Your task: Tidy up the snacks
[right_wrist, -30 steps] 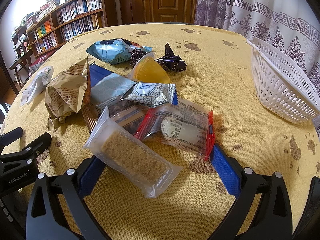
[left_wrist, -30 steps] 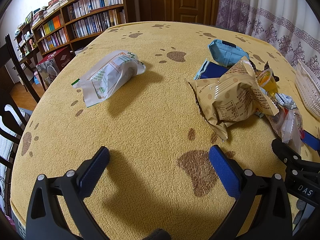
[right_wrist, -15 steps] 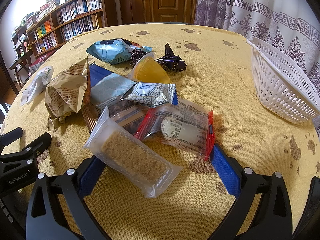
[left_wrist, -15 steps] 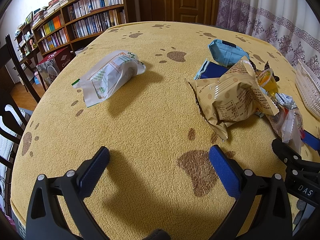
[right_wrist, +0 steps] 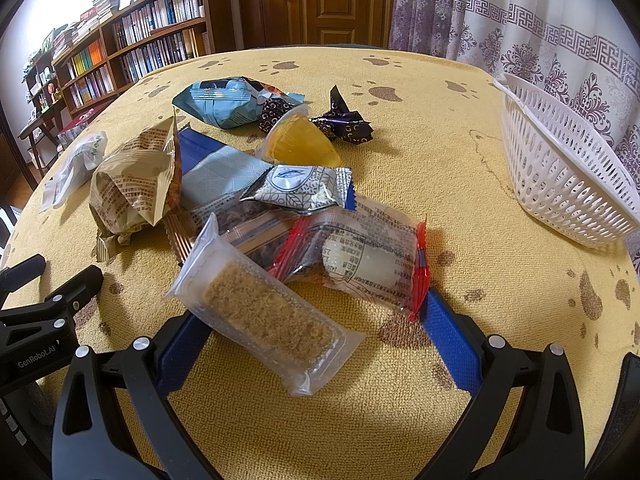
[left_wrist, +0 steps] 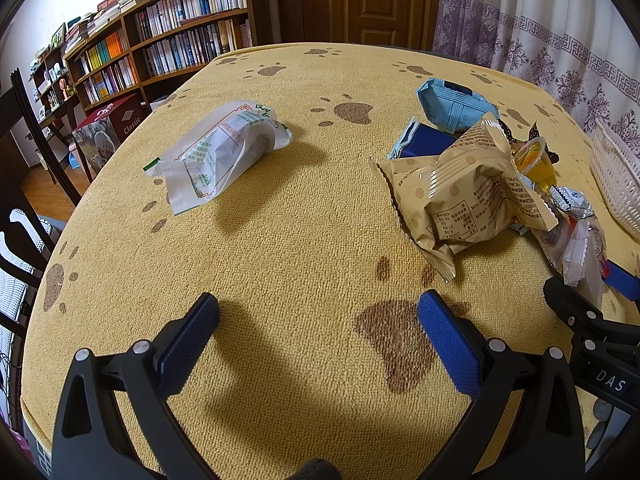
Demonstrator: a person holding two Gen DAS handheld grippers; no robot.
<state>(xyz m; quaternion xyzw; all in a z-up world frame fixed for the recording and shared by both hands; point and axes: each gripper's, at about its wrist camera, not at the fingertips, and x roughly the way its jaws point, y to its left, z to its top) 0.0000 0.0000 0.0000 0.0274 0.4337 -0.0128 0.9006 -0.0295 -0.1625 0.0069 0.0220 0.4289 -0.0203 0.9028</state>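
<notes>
nothing sorted yet, judging by the layout: every snack on the table (right_wrist: 460,380), none visible in the white basket (right_wrist: 560,168), though its inside is mostly hidden behind the wall. basket standing at the right edge of the table, well apart from the pile.

left to move, largest first:
- tan crinkled bag (left_wrist: 460,196), on the left side of the pile, leaning over a blue-and-pale flat pack (right_wrist: 220,172).
- white-and-green bag (left_wrist: 224,148), alone toward the left edge, well apart from the rest.
- light blue pack (right_wrist: 224,104), toward the far edge.
- clear sleeve with a brown crumbly bar (right_wrist: 264,312), nearest the near edge, one end lying between the open fingers of the right tool (right_wrist: 316,332).
- red-edged clear wrapper with a white round cake (right_wrist: 364,256), just beside the bar, touching it.
- orange jelly cup (right_wrist: 300,144), tipped on its side mid-pile.
- small silver patterned packet (right_wrist: 304,188), resting on the flat pack.
- dark twisted candy wrapper (right_wrist: 344,124), behind the cup.

right tool spread wide, gripping nothing, poised around the bar sleeve; probably the first pick. left tool (left_wrist: 316,324) also spread wide and empty, over bare cloth near the near edge, left of the pile.

whole job ahead: about nine pieces to carry across to the basket.
</notes>
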